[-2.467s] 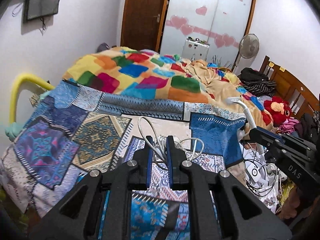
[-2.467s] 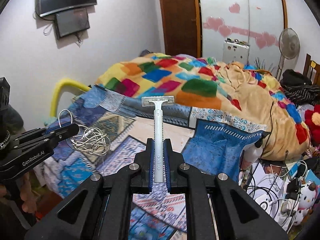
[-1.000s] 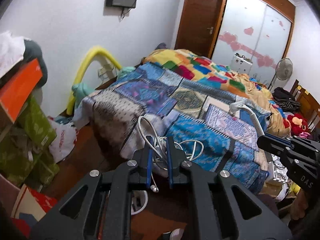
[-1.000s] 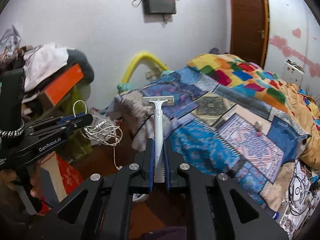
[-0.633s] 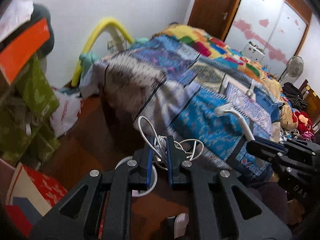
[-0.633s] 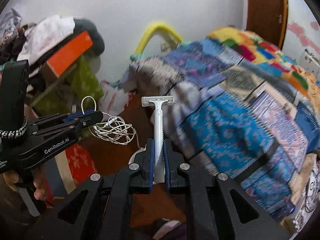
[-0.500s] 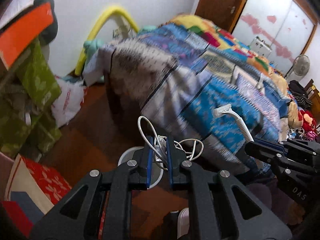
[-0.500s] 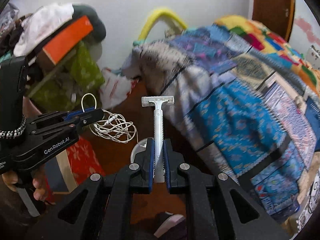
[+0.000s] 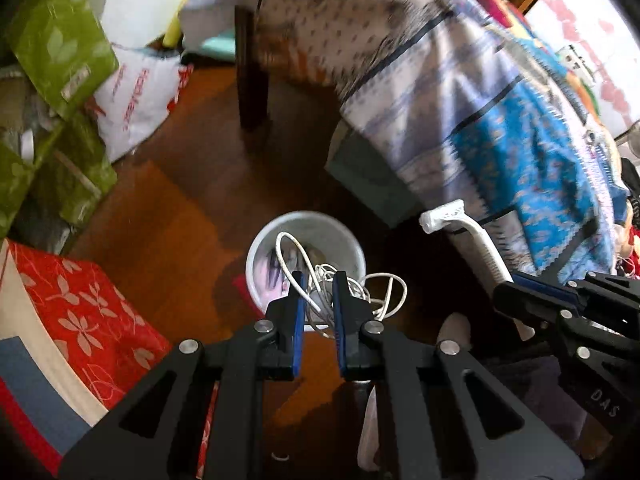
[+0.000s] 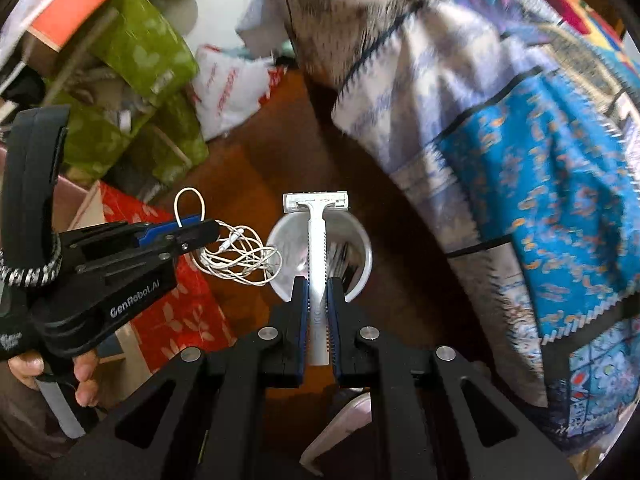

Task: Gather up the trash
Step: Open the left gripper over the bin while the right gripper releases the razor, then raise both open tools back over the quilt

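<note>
My left gripper is shut on a tangle of white earphone cable, which hangs over the round white waste bin on the brown floor. My right gripper is shut on the handle of a white disposable razor, blade head up, just above the same waste bin. In the right wrist view the left gripper enters from the left with the cable dangling beside the bin's rim. In the left wrist view the razor and right gripper stand to the bin's right. Some items lie inside the bin.
The bed with a patterned blue and grey cover overhangs at the upper right, its dark wooden leg behind the bin. Green bags, a white plastic bag and a red flowered box crowd the left. A slipper lies below the grippers.
Both grippers have dropped from bed height and tipped steeply down toward the floor. The waste bin, earlier small and low in view, now lies straight under the cable and the razor.
</note>
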The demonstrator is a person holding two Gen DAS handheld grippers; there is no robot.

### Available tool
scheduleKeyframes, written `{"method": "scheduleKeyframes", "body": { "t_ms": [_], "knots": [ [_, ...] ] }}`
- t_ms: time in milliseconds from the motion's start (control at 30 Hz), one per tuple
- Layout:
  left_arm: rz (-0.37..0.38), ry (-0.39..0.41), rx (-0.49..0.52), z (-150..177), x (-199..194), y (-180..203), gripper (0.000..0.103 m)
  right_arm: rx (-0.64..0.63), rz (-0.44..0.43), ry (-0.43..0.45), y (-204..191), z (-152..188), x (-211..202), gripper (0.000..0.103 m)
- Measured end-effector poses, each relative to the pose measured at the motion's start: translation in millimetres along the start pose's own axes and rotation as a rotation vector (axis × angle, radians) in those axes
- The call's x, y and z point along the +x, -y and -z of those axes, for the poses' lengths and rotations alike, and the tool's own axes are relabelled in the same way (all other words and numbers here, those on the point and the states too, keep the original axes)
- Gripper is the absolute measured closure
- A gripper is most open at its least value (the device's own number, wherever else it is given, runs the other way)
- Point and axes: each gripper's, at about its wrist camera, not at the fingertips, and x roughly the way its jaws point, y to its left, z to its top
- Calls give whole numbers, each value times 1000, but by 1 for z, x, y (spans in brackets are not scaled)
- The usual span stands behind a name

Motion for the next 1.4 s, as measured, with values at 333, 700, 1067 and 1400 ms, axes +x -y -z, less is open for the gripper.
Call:
{"method": "scheduleKeyframes", "body": {
  "t_ms": [333, 700, 1067, 1400],
  "knots": [
    [71, -74, -91, -12, 29, -12, 91, 9, -43, -96, -8, -31, 44, 94],
    [24, -89, -50, -15, 20, -13, 90, 102, -111, -99, 12, -34, 39, 67],
    [27, 40, -12, -9, -49, 8, 90, 81, -80, 53, 20, -17, -30, 67],
    [44, 254, 87, -7, -145, 70, 90, 69, -33, 301, 38, 16, -137, 67]
  ]
}}
